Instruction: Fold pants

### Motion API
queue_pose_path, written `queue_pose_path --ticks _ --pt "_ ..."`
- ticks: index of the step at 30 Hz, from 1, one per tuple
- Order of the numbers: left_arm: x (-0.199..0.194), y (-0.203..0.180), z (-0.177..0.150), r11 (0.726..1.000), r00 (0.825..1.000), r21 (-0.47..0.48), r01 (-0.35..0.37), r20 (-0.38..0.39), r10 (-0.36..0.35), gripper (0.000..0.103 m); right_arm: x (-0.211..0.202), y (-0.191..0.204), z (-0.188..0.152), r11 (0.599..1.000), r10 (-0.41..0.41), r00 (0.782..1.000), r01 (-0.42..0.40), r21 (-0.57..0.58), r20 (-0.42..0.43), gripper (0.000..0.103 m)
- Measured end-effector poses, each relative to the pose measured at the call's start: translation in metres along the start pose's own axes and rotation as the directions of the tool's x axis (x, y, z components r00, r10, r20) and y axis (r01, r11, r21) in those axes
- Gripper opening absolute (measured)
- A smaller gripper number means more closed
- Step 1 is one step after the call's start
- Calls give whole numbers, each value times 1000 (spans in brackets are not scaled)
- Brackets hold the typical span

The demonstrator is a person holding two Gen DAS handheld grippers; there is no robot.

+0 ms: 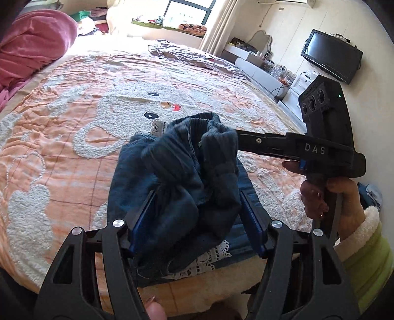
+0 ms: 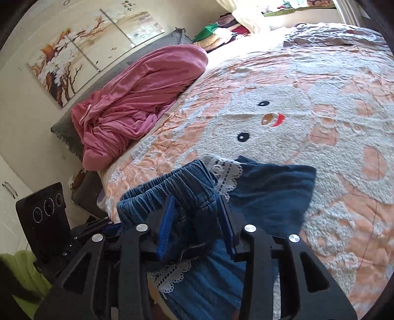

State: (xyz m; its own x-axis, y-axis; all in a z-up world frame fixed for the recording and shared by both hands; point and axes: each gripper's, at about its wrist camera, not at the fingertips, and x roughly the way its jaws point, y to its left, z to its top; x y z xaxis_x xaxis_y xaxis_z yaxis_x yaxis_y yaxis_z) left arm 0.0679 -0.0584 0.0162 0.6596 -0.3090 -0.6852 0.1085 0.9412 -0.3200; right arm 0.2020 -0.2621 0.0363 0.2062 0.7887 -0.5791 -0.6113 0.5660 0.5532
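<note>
Mid-fold, judging by layout: waistband end brought over onto lower layer, drop-off stage. Next move probably calls for clearing both claws without dragging fabric, then flattening the bunch.

Bed quilt (image 1: 73,128) underneath, pants (image 1: 187,177) near its front edge, lace trim showing below. Left gripper (image 1: 197,216) part spread, bunched denim sat between pads, contact on both sides but hard to call a firm pinch. Right gripper (image 2: 197,221) part spread around elastic waistband (image 2: 167,189), fabric between pads; grip unclear.

Bright daylight from the window (image 1: 187,12), blown-out glare on the far bed (image 1: 103,44), fisheye-curved edges.
</note>
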Motion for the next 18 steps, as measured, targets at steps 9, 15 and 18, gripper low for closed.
queue_pose_path --ticks 9,15,18 --pt "10 -27 -17 995 998 91 50 -34 -47 58 -10 -3 -1 992 -61 998 62 110 -7 83" --pt "15 -35 -25 987 994 128 94 -66 -86 58 -4 7 6 980 -177 982 182 82 -63 83" --pt "16 -35 -27 986 994 139 94 -69 -85 58 4 7 -1 974 -217 969 223 38 -119 83"
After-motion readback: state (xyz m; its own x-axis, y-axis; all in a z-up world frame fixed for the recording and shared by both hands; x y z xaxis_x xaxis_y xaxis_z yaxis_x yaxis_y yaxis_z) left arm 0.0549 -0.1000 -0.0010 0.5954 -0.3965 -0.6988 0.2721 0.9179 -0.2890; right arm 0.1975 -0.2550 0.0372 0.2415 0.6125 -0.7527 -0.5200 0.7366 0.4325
